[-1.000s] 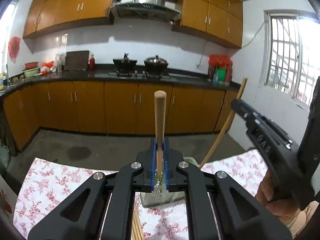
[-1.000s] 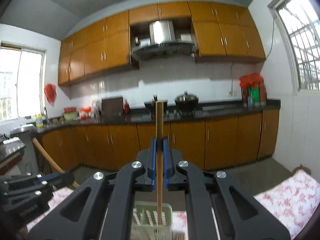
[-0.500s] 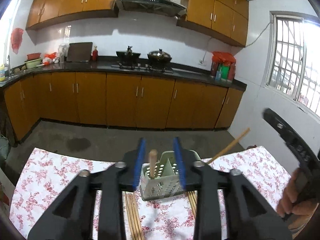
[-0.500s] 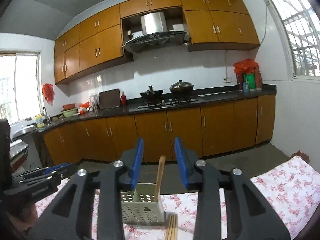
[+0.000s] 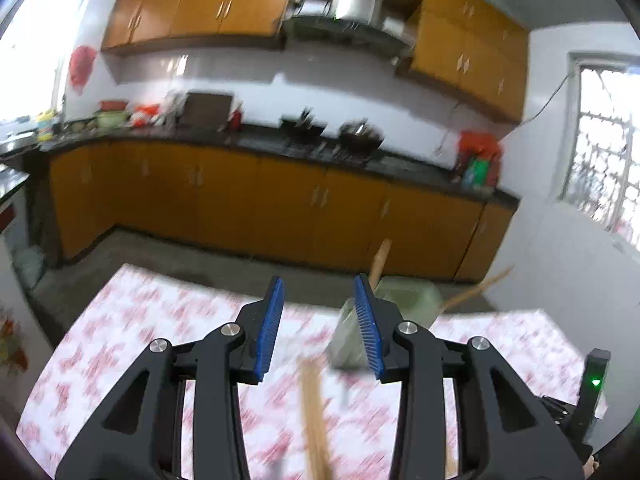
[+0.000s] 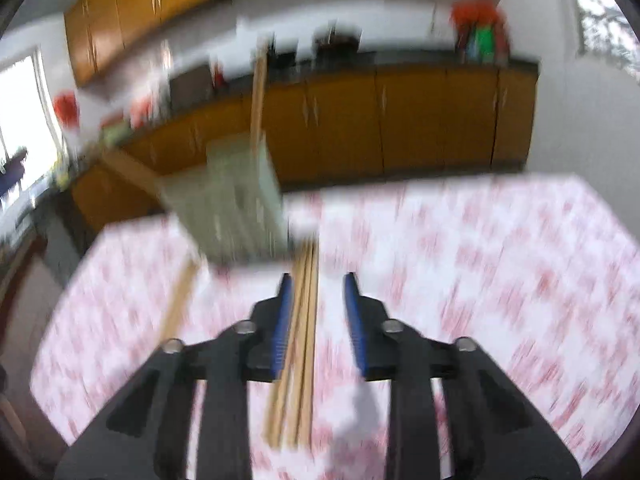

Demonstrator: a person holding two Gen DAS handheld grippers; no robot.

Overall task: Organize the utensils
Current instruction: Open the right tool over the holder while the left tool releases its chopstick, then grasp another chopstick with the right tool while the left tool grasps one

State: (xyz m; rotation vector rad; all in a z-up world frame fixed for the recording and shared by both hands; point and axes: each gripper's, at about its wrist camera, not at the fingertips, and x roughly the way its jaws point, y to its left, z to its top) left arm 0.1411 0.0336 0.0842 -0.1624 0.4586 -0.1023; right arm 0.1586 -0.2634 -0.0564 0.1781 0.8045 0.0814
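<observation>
A pale green perforated utensil holder (image 5: pixel 404 308) stands on the floral tablecloth (image 5: pixel 140 320), with two wooden chopsticks (image 5: pixel 380 260) leaning out of it. It also shows blurred in the right wrist view (image 6: pixel 236 204), one chopstick (image 6: pixel 258 96) sticking up from it. My left gripper (image 5: pixel 318 316) is open and empty, just left of the holder. A bundle of wooden chopsticks (image 5: pixel 316 412) lies on the cloth below it. My right gripper (image 6: pixel 316 308) is open above another chopstick bundle (image 6: pixel 298 340) lying in front of the holder.
A single chopstick (image 6: pixel 178 300) lies on the cloth left of the bundle. The right gripper's body (image 5: pixel 588 404) shows at the lower right of the left wrist view. Kitchen cabinets (image 5: pixel 280 208) and a counter stand beyond the table's far edge.
Both grippers let go of their chopsticks into the holder and opened. Both have since pulled back and tilted down toward the chopsticks lying on the cloth; the views are motion-blurred.
</observation>
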